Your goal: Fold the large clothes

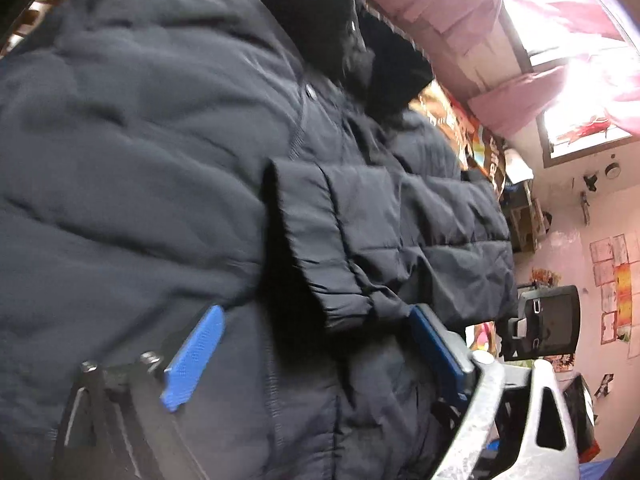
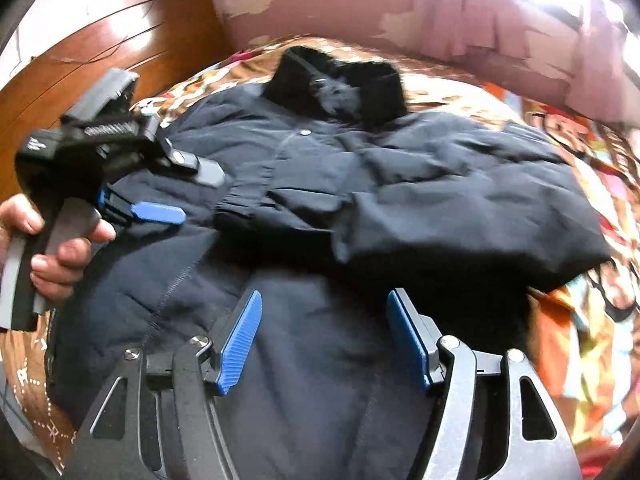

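A large dark navy padded jacket with a black fur collar lies spread on a patterned bedspread. One sleeve is folded across its chest. My right gripper is open and empty, just above the jacket's lower body. My left gripper is open, its blue pads wide apart over the jacket near the folded sleeve's cuff. It also shows in the right wrist view, held in a hand at the jacket's left side.
A wooden headboard stands at the far left. A pink wall and pink curtains lie behind the bed. A bright window and a cluttered shelf are on the right of the left wrist view.
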Demonstrator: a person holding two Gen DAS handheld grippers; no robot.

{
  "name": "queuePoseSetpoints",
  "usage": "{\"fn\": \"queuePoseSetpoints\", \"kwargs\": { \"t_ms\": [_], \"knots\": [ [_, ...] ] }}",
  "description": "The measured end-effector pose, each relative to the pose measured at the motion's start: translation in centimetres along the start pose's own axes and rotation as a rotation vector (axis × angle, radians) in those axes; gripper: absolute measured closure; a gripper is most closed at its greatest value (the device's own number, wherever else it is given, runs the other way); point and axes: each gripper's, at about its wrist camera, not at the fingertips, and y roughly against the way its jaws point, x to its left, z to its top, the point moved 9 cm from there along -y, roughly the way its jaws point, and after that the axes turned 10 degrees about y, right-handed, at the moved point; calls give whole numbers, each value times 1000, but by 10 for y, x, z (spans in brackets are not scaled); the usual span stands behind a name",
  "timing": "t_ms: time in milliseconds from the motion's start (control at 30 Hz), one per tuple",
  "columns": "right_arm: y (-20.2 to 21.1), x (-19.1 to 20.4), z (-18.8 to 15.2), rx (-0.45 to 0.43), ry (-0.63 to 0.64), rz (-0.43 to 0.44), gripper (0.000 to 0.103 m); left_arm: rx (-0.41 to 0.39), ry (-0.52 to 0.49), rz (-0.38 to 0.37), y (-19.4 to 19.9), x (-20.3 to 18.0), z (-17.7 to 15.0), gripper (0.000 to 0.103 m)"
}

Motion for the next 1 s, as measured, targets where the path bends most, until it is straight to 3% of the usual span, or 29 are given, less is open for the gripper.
{"fn": "queuePoseSetpoints", "kwargs": {
  "t_ms": [67,200,233,267,333,467,700,900,1000],
  "knots": [
    [13,-12,-9,-3,-36,-22,42,25,26,13,-17,-5,-2,46],
    [20,-27,-13,-6,-81,-46,42,5,76,70,-30,-2,-1,67],
    [21,-31,-14,-6,-83,-56,42,-13,79,88,-29,-1,1,84],
    [20,-34,-12,-8,-83,-64,42,-36,78,112,-27,-1,3,93],
    [23,-40,-9,-19,-87,-79,42,-59,74,111,-20,-3,5,95],
    [33,-59,10,-73,-113,-126,42,-160,-16,179,10,-14,9,98],
    [47,-85,53,-162,-182,-177,42,-323,-60,237,104,3,8,98],
    [6,-76,73,-92,-209,-121,42,-396,-87,372,159,60,11,98],
    [-32,-57,72,-29,-222,-58,42,-390,-86,420,155,82,18,98]
  ]
}}
